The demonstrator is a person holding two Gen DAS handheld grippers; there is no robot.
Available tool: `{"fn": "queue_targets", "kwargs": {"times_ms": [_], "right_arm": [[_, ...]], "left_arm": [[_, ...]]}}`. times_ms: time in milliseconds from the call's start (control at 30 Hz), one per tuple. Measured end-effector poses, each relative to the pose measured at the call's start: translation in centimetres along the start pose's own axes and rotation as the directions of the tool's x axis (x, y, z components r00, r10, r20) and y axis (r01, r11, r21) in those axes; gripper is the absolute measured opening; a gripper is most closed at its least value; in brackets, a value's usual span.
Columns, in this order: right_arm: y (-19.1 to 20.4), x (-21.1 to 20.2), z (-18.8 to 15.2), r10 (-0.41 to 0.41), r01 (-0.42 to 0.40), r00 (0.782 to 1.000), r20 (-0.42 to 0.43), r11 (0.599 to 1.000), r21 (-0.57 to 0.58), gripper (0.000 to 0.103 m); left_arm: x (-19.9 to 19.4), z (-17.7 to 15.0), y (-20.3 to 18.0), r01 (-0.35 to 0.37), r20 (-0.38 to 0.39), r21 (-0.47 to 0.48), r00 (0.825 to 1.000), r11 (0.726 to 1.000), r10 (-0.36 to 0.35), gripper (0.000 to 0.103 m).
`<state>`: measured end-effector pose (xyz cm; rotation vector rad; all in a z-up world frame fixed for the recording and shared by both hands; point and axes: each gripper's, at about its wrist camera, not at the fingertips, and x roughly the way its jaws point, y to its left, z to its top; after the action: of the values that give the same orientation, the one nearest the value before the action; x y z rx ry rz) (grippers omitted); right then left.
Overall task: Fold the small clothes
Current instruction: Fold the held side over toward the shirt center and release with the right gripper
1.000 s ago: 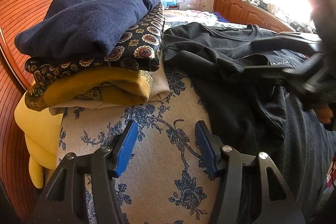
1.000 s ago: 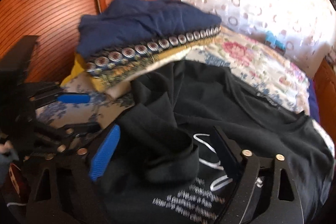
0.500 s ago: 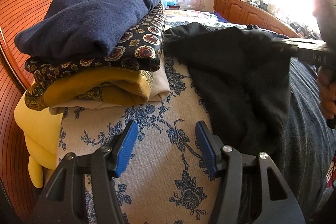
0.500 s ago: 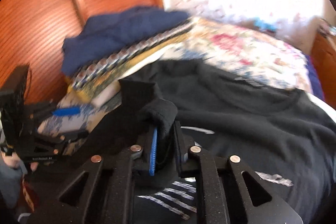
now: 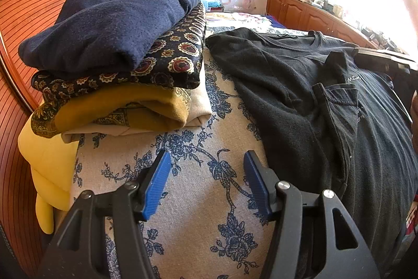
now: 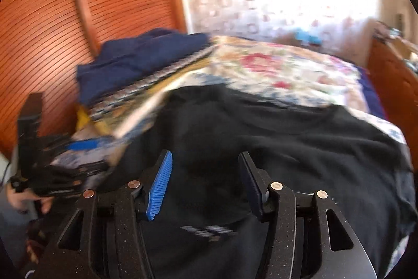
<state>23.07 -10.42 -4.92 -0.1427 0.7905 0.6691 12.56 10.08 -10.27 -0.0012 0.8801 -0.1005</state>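
Where half a second ago the right gripper [image 6: 203,182] was pinched on a bunched sleeve of the black T-shirt [image 5: 308,96], its jaws have just been opening and now stand apart with nothing between them, the shirt lying below them. The sleeve [image 5: 337,106] that hung lifted in the earlier left wrist view now lies folded inward across the shirt's chest, its hem running beside the white lettering. The shirt is spread on the blue-flowered bedspread [image 5: 198,190], its near shoulder close to the pile of folded clothes [image 5: 117,64], which sits as it did before: a navy piece on top, then a patterned dark one, a mustard one and a cream one. The left gripper [image 5: 207,184] is unchanged, its blue pads spread over bare bedspread, holding nothing.

The right wrist view is smeared by motion, so the shirt's print and the pile's edges are hard to read. In it the left gripper appears only as a dark blurred shape at the left edge. In the left wrist view the right gripper is a dark bar cut off at the right edge. The window glare washes out the far room.
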Motion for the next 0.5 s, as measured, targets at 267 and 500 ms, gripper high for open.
{"fn": "queue_targets", "kwargs": {"times_ms": [267, 500], "right_arm": [[3.2, 5.3, -1.5, 0.029, -0.038, 0.991, -0.129, 0.997, -0.068, 0.044], [2.4, 4.3, -2.6, 0.039, -0.05, 0.992, -0.12, 0.995, -0.087, 0.007]], "left_arm": [[0.0, 0.0, 0.0, 0.0, 0.0, 0.0, 1.0, 1.0, 0.0, 0.059], [0.0, 0.0, 0.0, -0.001, 0.0, 0.0, 1.0, 1.0, 0.001, 0.059]]}}
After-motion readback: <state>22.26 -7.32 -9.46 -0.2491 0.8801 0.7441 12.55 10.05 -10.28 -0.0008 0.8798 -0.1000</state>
